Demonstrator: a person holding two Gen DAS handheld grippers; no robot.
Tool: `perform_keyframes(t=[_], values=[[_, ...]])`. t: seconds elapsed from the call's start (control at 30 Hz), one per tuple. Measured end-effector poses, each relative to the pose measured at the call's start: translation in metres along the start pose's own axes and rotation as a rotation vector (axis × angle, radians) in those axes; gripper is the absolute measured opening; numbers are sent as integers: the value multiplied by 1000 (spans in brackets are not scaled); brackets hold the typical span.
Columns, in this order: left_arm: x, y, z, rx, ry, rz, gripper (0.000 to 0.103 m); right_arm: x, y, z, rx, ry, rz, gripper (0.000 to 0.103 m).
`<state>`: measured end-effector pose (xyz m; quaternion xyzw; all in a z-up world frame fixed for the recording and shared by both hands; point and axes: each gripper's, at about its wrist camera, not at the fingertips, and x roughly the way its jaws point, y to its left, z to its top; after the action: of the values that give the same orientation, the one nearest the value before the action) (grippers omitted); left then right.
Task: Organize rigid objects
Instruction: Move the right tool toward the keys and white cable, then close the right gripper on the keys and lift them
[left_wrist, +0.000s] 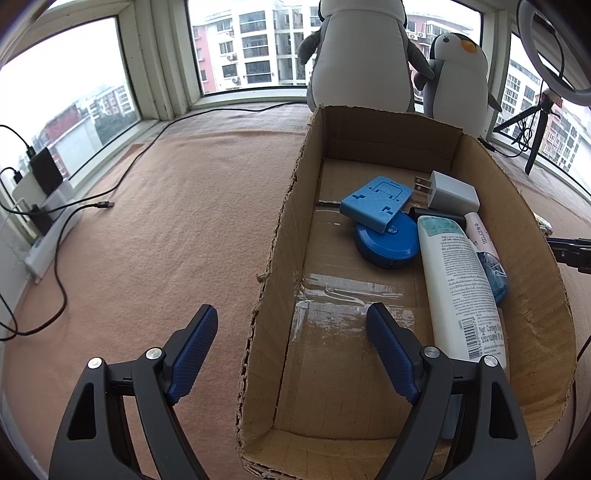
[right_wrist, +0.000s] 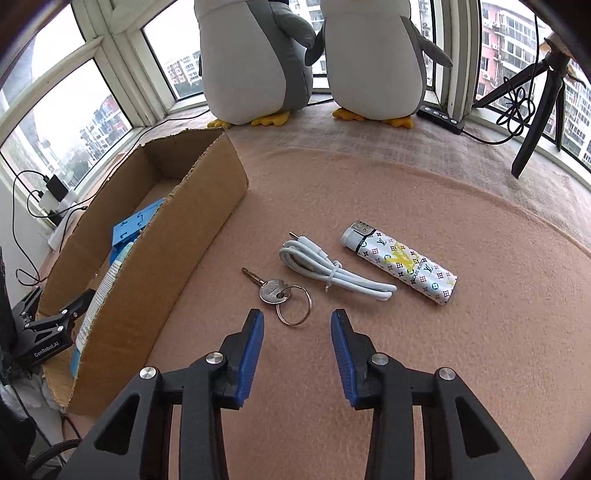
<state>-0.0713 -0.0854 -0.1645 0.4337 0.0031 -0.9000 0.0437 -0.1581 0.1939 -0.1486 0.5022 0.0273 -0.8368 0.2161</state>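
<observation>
1. On the tan tabletop (right_wrist: 369, 184) by the windows, my right tool (right_wrist: 297, 354) hovers with its blue pads spread apart and nothing between them.
2. Just ahead of it lies a key (right_wrist: 271, 290) on a metal ring (right_wrist: 294, 305), flat on the cloth.
3. Beyond the key lies a bundled white cable (right_wrist: 332, 271), and just right of that a patterned lighter (right_wrist: 400, 266), lying on its side.
4. To the left stands an open cardboard box (right_wrist: 166, 236), its long wall facing these three items.
5. My left tool (left_wrist: 291, 339) is also released and empty, one pad outside the box's (left_wrist: 280, 236) left wall and the other over its floor.
6. Inside the box, a blue bracket (left_wrist: 375, 203) rests tilted on a round blue case (left_wrist: 388, 240).
7. A white charger plug (left_wrist: 452, 190) sits behind them near the right wall.
8. A white bottle (left_wrist: 461, 284) lies lengthwise along that wall, with a pink tube (left_wrist: 480, 232) beside it.
9. Two penguin plush toys (right_wrist: 255, 59) stand at the window beyond the box.
</observation>
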Motion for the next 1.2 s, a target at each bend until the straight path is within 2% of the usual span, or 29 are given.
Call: perform_keyframes(t=[0.37, 0.53, 0.7, 0.9, 1.2], values=[[0, 0, 0, 1, -1, 2, 84, 8, 4, 6, -7, 17, 18, 21], [0, 0, 0, 2, -1, 2, 84, 8, 8, 6, -12, 16, 16, 9], [0, 0, 0, 1, -1, 2, 84, 5, 11, 5, -18, 3, 0, 3], [0, 0, 0, 1, -1, 2, 84, -12, 20, 7, -45, -37, -18, 2], [0, 0, 0, 2, -1, 1, 84, -57, 57, 19, -108, -140, 29, 2]])
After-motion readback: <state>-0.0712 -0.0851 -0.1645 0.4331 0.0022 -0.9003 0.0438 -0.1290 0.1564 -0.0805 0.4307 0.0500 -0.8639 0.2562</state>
